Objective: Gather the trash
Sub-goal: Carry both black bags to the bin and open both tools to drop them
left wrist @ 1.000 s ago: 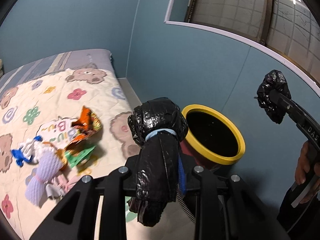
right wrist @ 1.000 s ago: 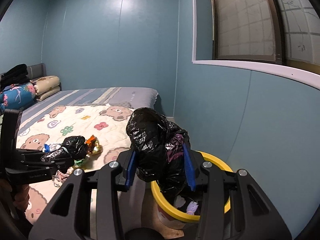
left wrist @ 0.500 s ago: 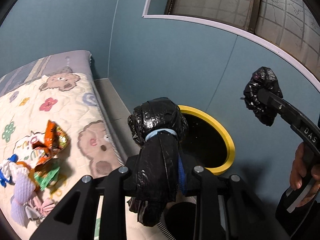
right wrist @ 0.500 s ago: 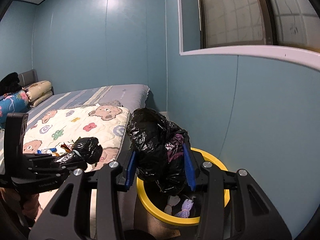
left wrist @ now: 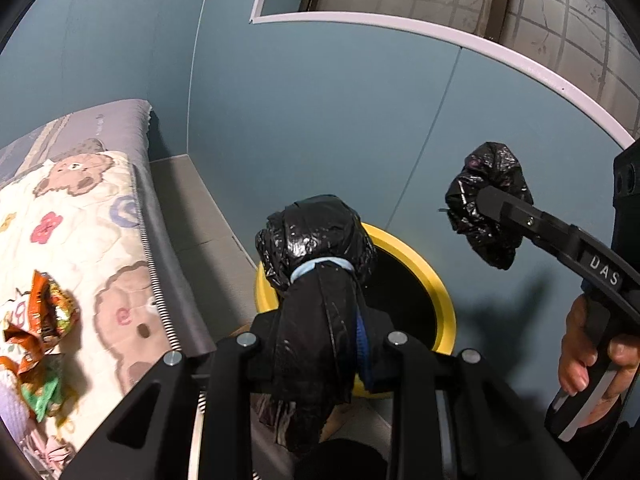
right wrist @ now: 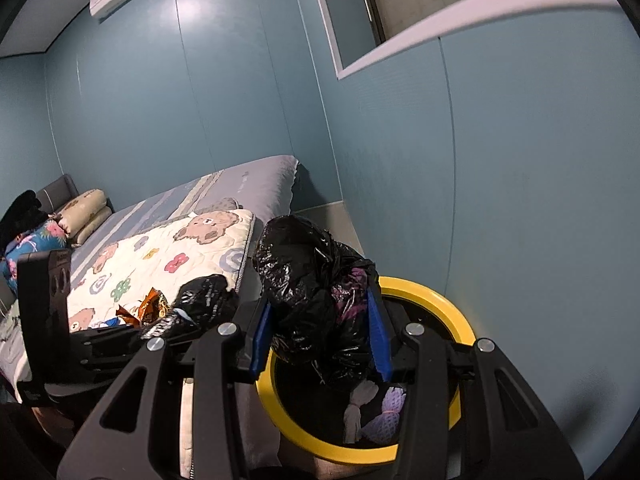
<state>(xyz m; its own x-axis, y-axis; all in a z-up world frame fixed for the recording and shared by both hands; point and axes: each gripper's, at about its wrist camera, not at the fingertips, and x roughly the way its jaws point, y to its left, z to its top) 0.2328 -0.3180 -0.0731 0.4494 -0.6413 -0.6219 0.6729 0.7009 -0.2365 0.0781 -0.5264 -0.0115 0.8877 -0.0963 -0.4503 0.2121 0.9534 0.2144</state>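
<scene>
Tied bag [left wrist: 316,248], black and glossy, cinched by a pale blue band, held above the bin's near rim, crumpled bag [right wrist: 316,280] over the yellow-rimmed bin [right wrist: 460,320], wrappers [left wrist: 44,316] lying on the quilt

Walls [right wrist: 200,112] are all a flat teal-blue. The bin [right wrist: 448,300] has a bright yellow rim and a black inside. Both trash bags [left wrist: 316,240] [right wrist: 312,280] are glossy black, one cinched with a pale blue band [left wrist: 322,264]. The blanket [right wrist: 168,256] is cream with brown bears and coloured flowers, and an orange wrapper [left wrist: 48,312] lies on it.
</scene>
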